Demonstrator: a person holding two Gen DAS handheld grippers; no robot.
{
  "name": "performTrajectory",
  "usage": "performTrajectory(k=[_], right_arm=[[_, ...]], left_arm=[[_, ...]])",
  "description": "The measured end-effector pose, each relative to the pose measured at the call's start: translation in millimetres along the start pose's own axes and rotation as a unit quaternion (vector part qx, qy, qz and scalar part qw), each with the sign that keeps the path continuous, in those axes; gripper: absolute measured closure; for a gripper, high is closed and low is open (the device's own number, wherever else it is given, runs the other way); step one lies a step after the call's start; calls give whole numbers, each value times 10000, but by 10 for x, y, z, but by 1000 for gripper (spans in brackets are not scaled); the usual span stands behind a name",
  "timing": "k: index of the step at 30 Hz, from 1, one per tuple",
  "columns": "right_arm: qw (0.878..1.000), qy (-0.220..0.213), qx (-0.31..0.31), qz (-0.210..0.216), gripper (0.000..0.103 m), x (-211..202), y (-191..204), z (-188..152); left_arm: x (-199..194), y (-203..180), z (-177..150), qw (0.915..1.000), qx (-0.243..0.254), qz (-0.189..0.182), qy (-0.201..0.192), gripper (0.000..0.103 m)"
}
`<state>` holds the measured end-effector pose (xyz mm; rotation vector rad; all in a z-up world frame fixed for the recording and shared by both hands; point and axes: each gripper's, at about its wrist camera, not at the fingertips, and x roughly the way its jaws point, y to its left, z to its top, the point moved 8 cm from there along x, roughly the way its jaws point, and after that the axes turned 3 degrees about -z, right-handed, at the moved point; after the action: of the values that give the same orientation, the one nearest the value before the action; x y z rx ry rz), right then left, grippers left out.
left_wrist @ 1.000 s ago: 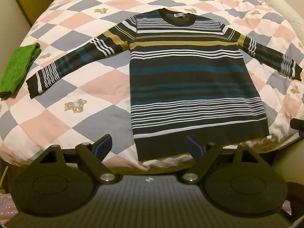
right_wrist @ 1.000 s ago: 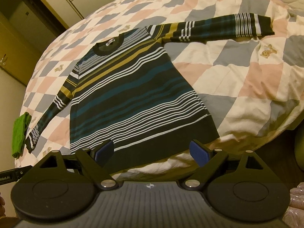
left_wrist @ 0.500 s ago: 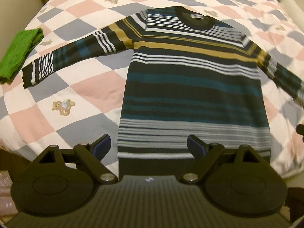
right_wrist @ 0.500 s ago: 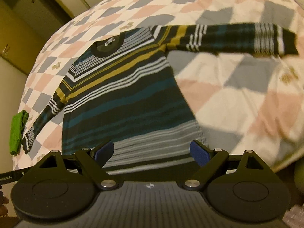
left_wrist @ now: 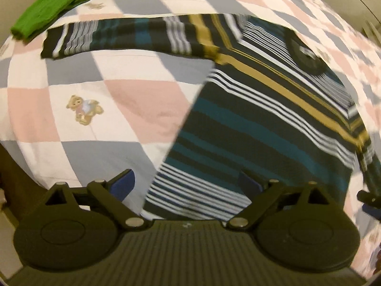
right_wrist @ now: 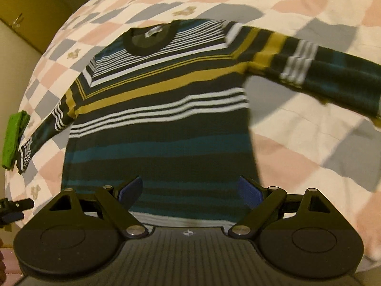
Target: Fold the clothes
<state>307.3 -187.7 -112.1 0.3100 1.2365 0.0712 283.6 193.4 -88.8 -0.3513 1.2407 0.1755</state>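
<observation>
Checkered bed (left_wrist: 133, 100) under flat sweater (right_wrist: 162, 128): left tongs (left_wrist: 185, 182) just widening, right tongs (right_wrist: 190, 188) gaping, both empty; best pinching hem corners squarely.

Sweater (right_wrist: 162, 128): dark ground, horizontally striped in teal, white and mustard yellow, with a dark neckband. Bed cover (left_wrist: 133, 100): diamond check of pink, grey and white, printed with small brown teddy bears. Folded cloth (left_wrist: 52, 7): plain bright green; gripper fingers (left_wrist: 125, 183): blue pads on black arms.
</observation>
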Motion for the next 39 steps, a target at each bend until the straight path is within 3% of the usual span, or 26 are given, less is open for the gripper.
performTrajectory(k=[6, 12, 17, 22, 27, 33, 35, 37, 38, 39], right_arm=[[9999, 46, 35, 133, 13, 441, 494, 256], [9957, 265, 696, 543, 13, 915, 961, 395], [9911, 409, 1047, 712, 15, 1300, 1345, 512], [9921, 433, 904, 754, 16, 1540, 1717, 644], [9930, 430, 878, 660, 16, 1687, 1875, 738], [9933, 406, 935, 541, 16, 1725, 1826, 772], [9930, 394, 994, 509, 16, 1719, 1770, 770], [9925, 373, 1058, 491, 16, 1697, 1693, 763], [9922, 352, 1091, 494, 16, 1681, 1655, 765], [9918, 318, 1135, 501, 16, 1654, 1606, 770]], left_arm=[[321, 574, 419, 9964, -795, -287, 50, 11], [618, 1313, 981, 9821, -1777, -568, -243, 11], [830, 1948, 1329, 9611, -2628, -681, -512, 11], [1014, 2461, 1569, 9408, -3226, -658, -804, 11], [1164, 2888, 1693, 9083, -3955, -758, -1134, 12], [1292, 3099, 1766, 8771, -4515, -782, -1442, 12], [1277, 3113, 1801, 8686, -4635, -769, -1574, 26], [1249, 3091, 1853, 8686, -4629, -771, -1593, 93], [1230, 3042, 1901, 8739, -4527, -805, -1576, 98], [1168, 2967, 1963, 8813, -4350, -805, -1662, 97]])
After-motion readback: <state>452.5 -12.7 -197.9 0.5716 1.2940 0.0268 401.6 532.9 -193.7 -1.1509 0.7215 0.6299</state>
